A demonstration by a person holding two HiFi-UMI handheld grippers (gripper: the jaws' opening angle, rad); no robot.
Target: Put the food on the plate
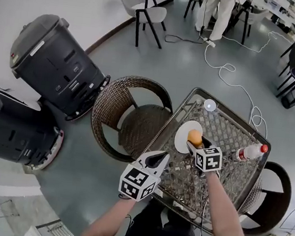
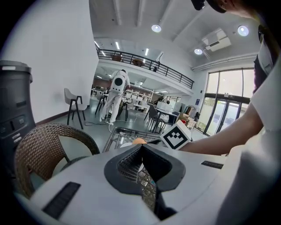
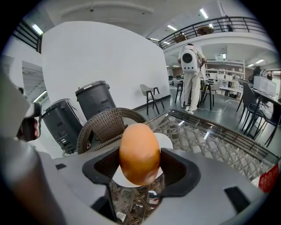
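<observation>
My right gripper (image 1: 196, 146) is shut on an orange-brown oval piece of food (image 1: 195, 137) and holds it just above the white plate (image 1: 182, 140) on the wicker-and-glass table (image 1: 225, 134). In the right gripper view the food (image 3: 139, 153) fills the gap between the jaws of the right gripper (image 3: 139, 154), with the plate (image 3: 169, 141) showing behind it. My left gripper (image 1: 159, 157) hovers at the table's near left edge, jaws together and empty. In the left gripper view the left gripper (image 2: 141, 149) points towards the food (image 2: 138, 141).
A bottle with a red cap (image 1: 251, 151) lies at the table's right side and a small white round object (image 1: 210, 105) sits at its far edge. Wicker chairs (image 1: 132, 115) (image 1: 272, 193) flank the table. Two black bins (image 1: 58, 65) (image 1: 14, 126) stand at the left.
</observation>
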